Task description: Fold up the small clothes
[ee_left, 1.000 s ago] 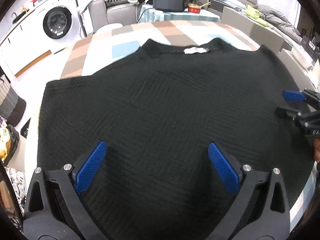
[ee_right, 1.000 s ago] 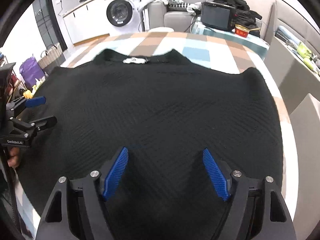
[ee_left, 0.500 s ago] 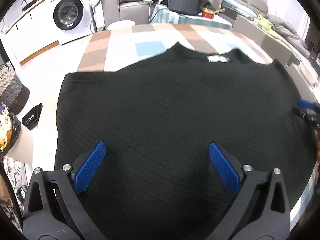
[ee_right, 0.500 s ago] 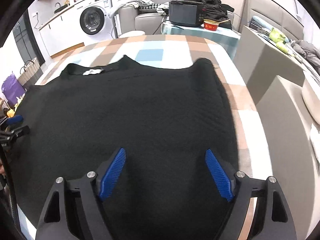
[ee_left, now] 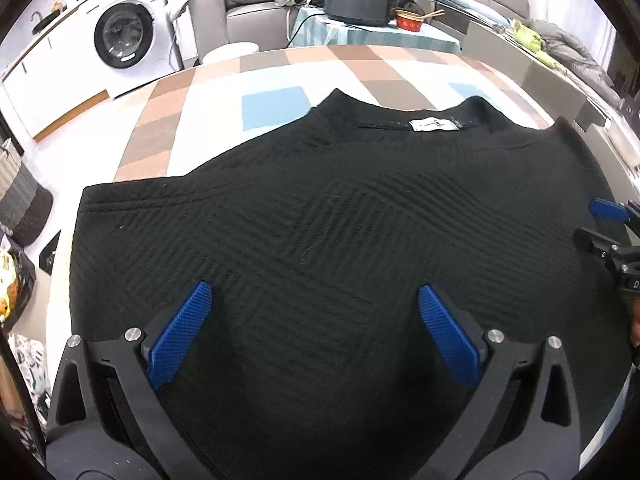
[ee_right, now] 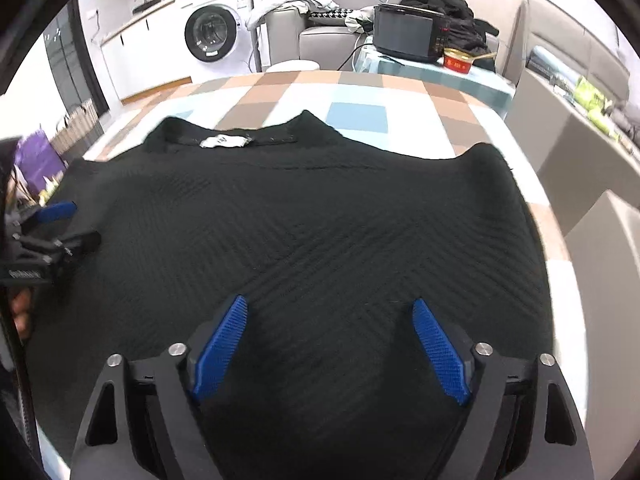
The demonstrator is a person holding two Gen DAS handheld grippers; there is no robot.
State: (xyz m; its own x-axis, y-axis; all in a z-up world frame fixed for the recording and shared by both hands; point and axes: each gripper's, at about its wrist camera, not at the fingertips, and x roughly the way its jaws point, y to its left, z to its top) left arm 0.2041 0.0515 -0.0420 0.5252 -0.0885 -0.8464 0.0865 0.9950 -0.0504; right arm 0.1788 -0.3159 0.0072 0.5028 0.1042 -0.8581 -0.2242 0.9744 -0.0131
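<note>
A black knitted sweater (ee_left: 320,200) (ee_right: 320,208) lies spread flat on the checked tablecloth (ee_left: 272,108) (ee_right: 356,116), its neck with a white label (ee_left: 434,125) (ee_right: 222,142) at the far side. My left gripper (ee_left: 312,292) hovers open over the sweater's near left part, with nothing between its blue pads. Over the near right part, my right gripper (ee_right: 328,302) has its jaws opening, and only the flat cloth shows below them. Each gripper also shows at the edge of the other's view: the right gripper (ee_left: 600,224) and the left gripper (ee_right: 60,224).
Behind the table stand a washing machine (ee_left: 124,36) (ee_right: 210,38), a grey sofa (ee_left: 248,20) with clothes on it, and a side table with a black oven (ee_left: 356,0) (ee_right: 404,38) and a red bowl (ee_right: 458,64). A woven basket (ee_left: 20,208) sits on the floor at left.
Both grippers shifted sideways over the sweater, the left toward its left edge, the right toward its right edge and partly back. The right jaws spread slightly wider. The sweater stayed flat.
</note>
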